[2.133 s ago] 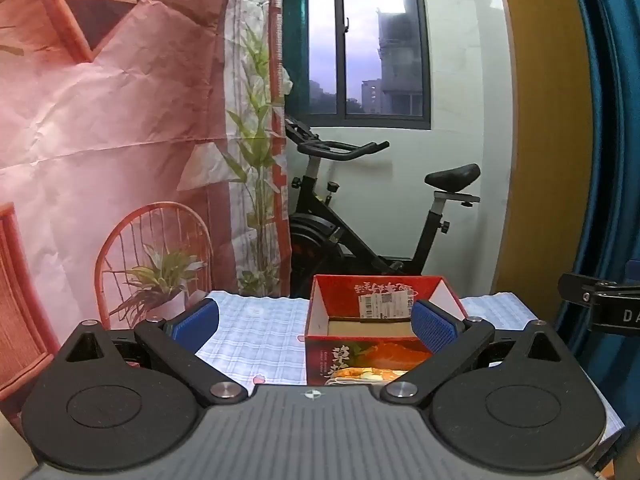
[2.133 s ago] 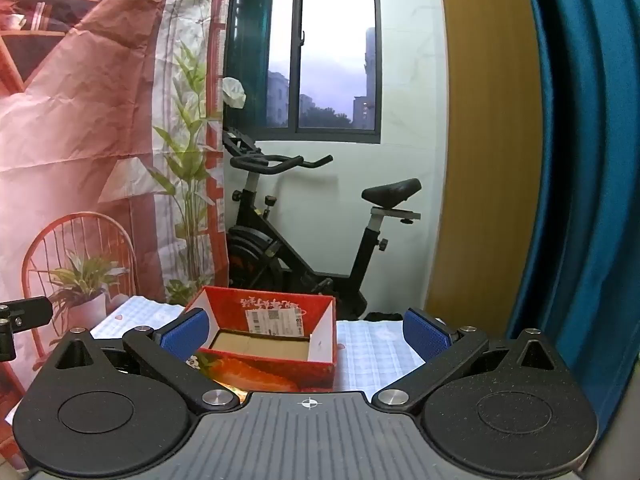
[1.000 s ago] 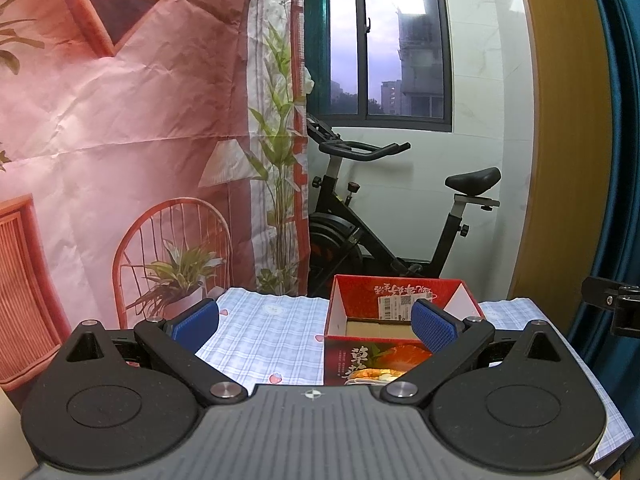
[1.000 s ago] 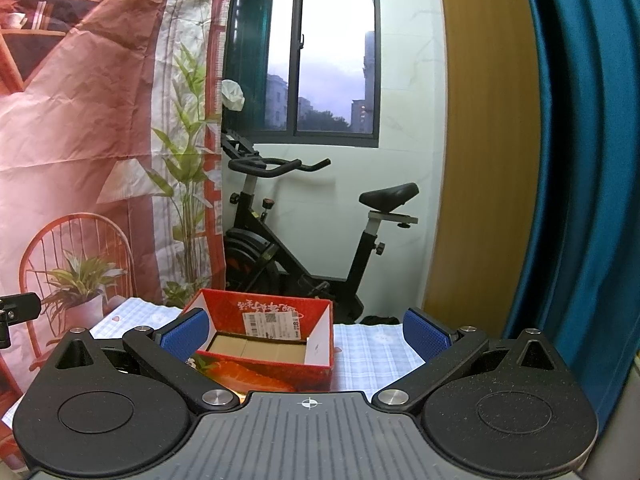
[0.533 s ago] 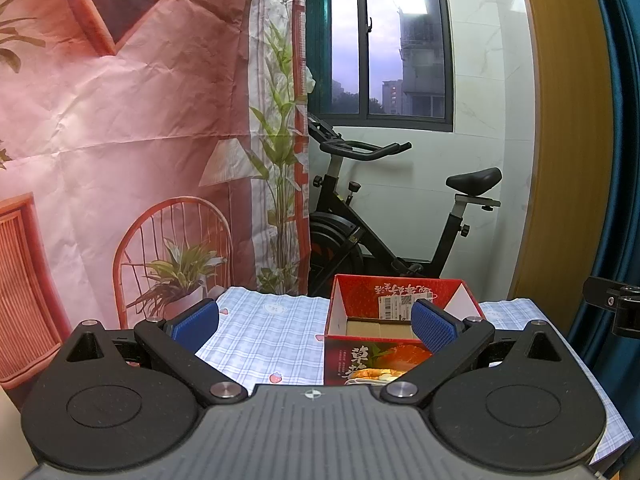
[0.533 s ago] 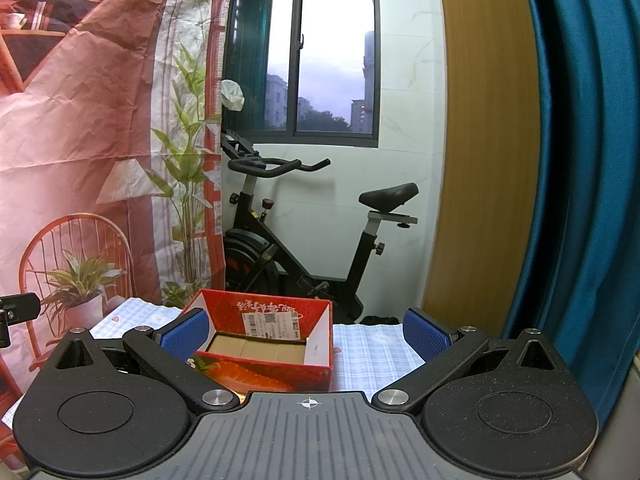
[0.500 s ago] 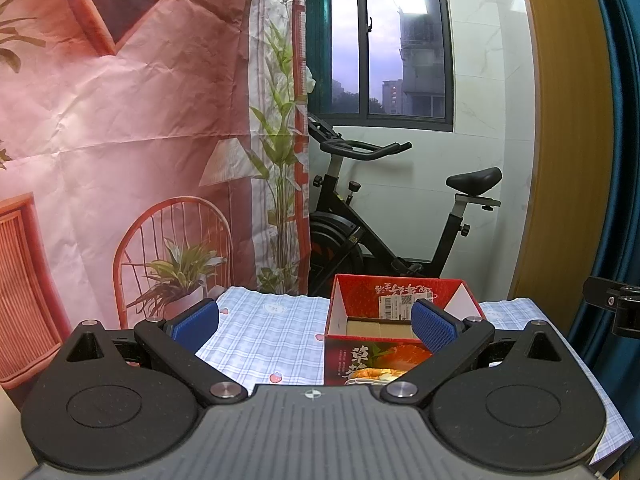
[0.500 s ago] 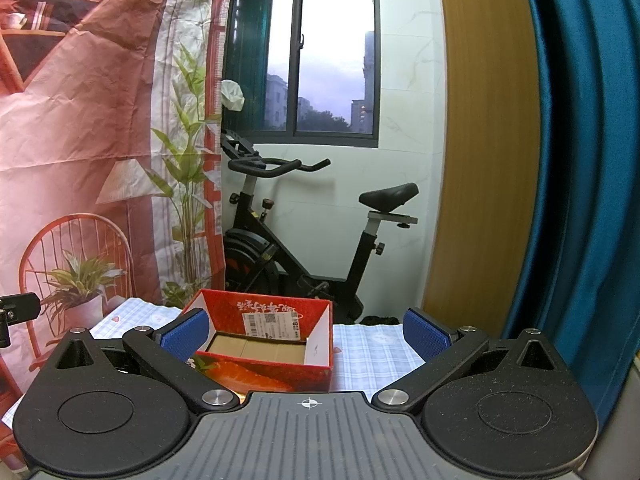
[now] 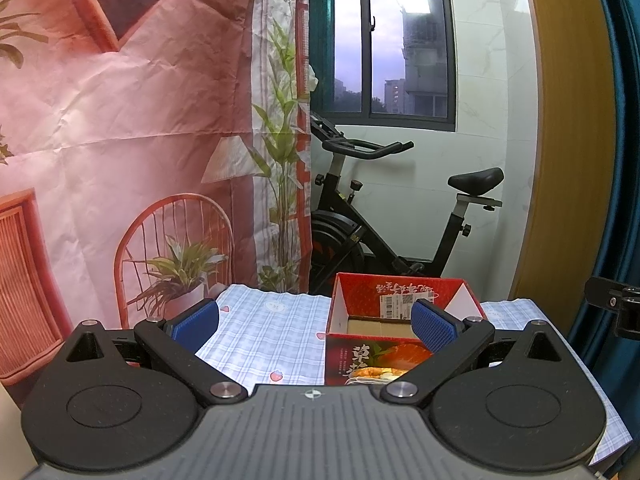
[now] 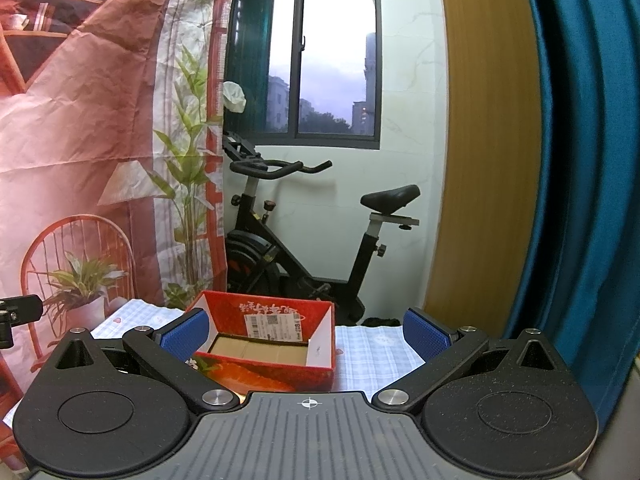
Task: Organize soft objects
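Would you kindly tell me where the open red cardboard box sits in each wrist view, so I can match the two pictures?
Left wrist view: the open red cardboard box sits right of centre on the checked tablecloth, partly behind the right blue pad.
Right wrist view: the box sits left of centre, beside the left blue pad.
Shared landmark: the black exercise bike behind it.

Exercise bike under dusk window; printed backdrop left, teal curtain right.
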`<action>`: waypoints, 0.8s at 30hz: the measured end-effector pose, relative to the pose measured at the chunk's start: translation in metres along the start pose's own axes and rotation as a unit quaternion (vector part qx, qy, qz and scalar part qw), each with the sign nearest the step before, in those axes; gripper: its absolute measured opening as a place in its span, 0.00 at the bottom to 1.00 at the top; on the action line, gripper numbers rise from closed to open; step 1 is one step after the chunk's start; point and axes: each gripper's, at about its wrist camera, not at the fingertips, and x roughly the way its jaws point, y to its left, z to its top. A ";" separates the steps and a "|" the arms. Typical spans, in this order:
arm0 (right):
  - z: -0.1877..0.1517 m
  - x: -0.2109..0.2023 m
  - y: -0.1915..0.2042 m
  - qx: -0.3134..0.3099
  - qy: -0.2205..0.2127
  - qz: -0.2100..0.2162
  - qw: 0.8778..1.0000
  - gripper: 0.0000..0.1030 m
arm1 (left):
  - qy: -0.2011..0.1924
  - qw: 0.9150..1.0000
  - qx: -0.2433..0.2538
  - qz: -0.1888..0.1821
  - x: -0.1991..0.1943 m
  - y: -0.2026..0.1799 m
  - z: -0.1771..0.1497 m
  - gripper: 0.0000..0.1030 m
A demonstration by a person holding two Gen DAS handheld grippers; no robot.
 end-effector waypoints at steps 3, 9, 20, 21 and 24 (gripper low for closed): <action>0.000 -0.001 -0.001 0.000 0.000 0.001 1.000 1.00 | -0.001 1.000 0.000 -0.001 -0.001 -0.001 0.000 1.00; -0.002 0.000 -0.002 0.003 -0.003 -0.001 1.000 1.00 | 0.001 1.000 -0.002 0.001 -0.001 -0.001 0.000 1.00; -0.007 0.006 -0.006 0.013 -0.003 0.016 1.000 1.00 | 0.010 1.000 -0.013 0.004 0.007 0.003 -0.004 1.00; -0.009 0.007 -0.007 0.015 -0.006 0.022 1.000 1.00 | 0.013 1.000 -0.012 0.006 0.010 0.003 -0.006 1.00; -0.019 0.014 -0.011 0.021 -0.011 0.043 0.999 1.00 | 0.021 1.000 -0.006 0.013 0.019 0.002 -0.012 1.00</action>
